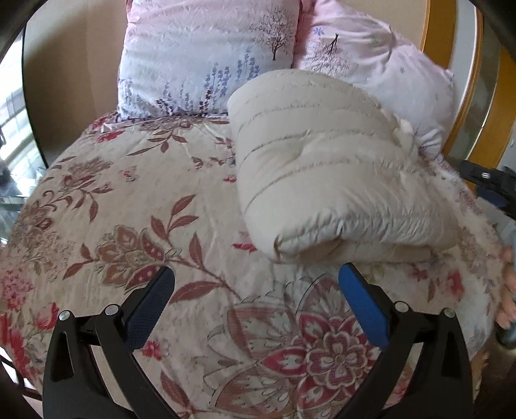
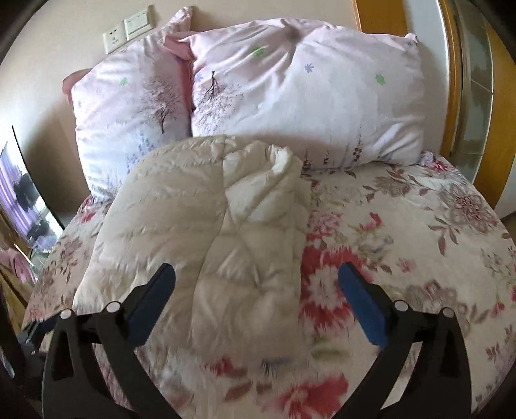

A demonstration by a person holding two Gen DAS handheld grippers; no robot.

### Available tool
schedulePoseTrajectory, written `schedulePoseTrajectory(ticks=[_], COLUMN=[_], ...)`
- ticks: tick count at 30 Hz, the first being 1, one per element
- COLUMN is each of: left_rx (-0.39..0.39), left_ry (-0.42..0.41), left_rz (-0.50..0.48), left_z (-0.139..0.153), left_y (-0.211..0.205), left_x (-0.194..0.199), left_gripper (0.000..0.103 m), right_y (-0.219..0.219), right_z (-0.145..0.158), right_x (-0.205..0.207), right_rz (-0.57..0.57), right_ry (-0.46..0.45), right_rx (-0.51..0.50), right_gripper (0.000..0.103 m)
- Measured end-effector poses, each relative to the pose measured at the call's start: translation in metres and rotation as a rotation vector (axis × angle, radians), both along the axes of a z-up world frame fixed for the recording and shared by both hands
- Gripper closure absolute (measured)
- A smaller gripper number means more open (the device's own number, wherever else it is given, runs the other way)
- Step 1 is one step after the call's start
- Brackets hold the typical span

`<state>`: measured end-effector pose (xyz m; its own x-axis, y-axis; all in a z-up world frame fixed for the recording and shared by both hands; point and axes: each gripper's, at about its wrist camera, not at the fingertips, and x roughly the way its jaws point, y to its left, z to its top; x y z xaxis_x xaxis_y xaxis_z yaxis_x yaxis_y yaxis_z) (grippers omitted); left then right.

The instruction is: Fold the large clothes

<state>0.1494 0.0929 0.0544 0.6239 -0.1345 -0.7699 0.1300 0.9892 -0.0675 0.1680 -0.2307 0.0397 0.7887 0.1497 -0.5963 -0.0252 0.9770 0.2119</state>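
A cream quilted down jacket [image 1: 325,174] lies folded in a thick bundle on the floral bedspread [image 1: 129,206]. In the right wrist view the jacket [image 2: 200,225] lies just ahead, with a sleeve folded over its top. My left gripper [image 1: 256,277] is open and empty, hovering over the bedspread just short of the jacket's near edge. My right gripper [image 2: 256,277] is open and empty, above the jacket's near right edge. The right gripper also shows at the far right of the left wrist view [image 1: 487,180].
Two pink printed pillows [image 1: 206,54] [image 2: 309,96] lean against the wall behind the jacket. A wooden door frame [image 2: 451,80] stands at the right. A wall socket and switch [image 2: 129,29] sit above the pillows. A screen [image 2: 22,199] stands left of the bed.
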Motion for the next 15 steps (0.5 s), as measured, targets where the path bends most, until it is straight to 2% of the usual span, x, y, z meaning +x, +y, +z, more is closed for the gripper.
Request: schedulePoseTrajectory(ticks=[3, 9, 15], left_rx=[0.052, 0.036, 0.031], left_ry=[0.002, 0.020, 0.027], left_rz=[0.008, 0.003, 0.021], left_z=[-0.003, -0.007, -0.009], left_y=[-0.007, -0.009, -0.010], left_x=[-0.005, -0.011, -0.016], left_gripper=[0.001, 0.001, 0.001], right_y=[0.005, 0.029, 0.036], right_z=[-0.008, -0.026, -0.038], right_x=[-0.015, -0.038, -0.050], right_rz=[0.018, 0.040, 0.044], right_ry=[0.019, 0.060, 0.091], right_rx=[-0.002, -0.097, -0.096], right_gripper=[0.002, 0.002, 0.002])
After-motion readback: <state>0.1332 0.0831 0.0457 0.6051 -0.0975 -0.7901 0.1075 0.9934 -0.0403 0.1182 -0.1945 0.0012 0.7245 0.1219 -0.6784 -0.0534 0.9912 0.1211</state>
